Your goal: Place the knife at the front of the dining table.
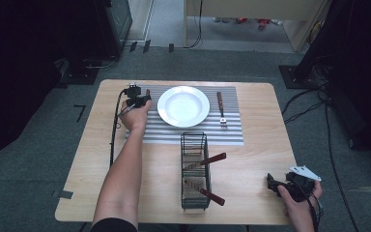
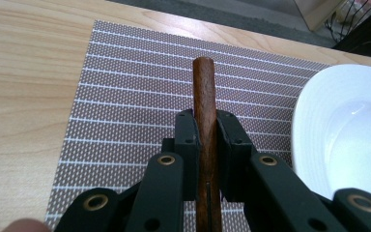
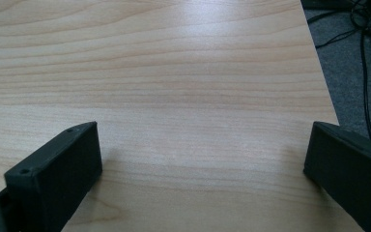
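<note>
Wooden handle (image 2: 204,101) lengthwise in L claw (image 2: 205,128)

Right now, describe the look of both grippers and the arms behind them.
Both are black. The left gripper has brass-ringed rivets and a black cable. The right gripper has blocky jaws and a grey three-cornered plate. Forearms are bare; a dark sleeve edge shows on the left.

Even overhead light falls on the table (image 1: 251,159), while the room's sides sink into near black. The white plate (image 1: 183,106) glares slightly. In the right gripper view a pale sheen crosses the wood and soft shadows lie under the jaws. Close parts blur in the left gripper view.
</note>
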`<state>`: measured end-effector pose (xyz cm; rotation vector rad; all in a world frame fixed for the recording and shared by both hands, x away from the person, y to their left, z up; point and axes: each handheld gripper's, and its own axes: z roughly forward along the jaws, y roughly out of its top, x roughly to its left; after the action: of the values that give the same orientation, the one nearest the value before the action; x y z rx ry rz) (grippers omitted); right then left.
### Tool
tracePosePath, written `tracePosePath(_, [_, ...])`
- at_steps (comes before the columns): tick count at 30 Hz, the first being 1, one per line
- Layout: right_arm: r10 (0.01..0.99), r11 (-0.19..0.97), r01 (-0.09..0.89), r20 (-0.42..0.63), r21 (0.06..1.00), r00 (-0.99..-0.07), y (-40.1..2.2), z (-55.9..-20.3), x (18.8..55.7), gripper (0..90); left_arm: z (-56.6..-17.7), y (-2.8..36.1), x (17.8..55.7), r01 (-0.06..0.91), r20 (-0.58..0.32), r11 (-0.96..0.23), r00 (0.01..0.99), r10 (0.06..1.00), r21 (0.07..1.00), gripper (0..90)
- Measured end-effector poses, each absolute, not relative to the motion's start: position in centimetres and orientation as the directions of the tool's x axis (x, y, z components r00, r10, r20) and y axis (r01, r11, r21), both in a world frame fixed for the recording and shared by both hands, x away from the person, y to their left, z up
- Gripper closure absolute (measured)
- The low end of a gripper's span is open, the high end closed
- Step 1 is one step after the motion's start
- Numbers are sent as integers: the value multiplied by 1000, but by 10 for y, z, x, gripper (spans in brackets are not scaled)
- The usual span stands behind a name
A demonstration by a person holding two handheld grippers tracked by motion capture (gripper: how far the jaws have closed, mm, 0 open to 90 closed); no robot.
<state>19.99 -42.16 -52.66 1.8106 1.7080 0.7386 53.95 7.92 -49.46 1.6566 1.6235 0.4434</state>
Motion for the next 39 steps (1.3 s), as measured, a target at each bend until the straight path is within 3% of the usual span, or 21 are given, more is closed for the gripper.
tracePosePath(15, [999, -46, 704, 28, 709, 37, -421, -527, 200, 0, -497, 56, 556, 724, -64, -49, 128, 990, 688, 819])
tracePosePath(22, [999, -46, 704, 28, 709, 37, -421, -527, 200, 0, -502, 53, 559, 745, -110, -14, 117, 987, 667, 796])
tracePosePath(25, [999, -46, 704, 28, 709, 36, -421, -527, 200, 0, -502, 57, 560, 749, -183, 12, 146, 972, 662, 668])
tracePosePath(30, [999, -45, 704, 27, 709, 36, -421, -527, 200, 0, -501, 61, 558, 759, -205, -4, 181, 962, 652, 570])
tracePosePath(35, [999, -45, 704, 28, 709, 36, -421, -527, 200, 0, -499, 63, 555, 772, -203, -14, 185, 962, 635, 548])
tracePosePath(39, [999, -45, 704, 28, 709, 36, -421, -527, 200, 0, -496, 60, 554, 784, -173, -26, 170, 970, 620, 593])
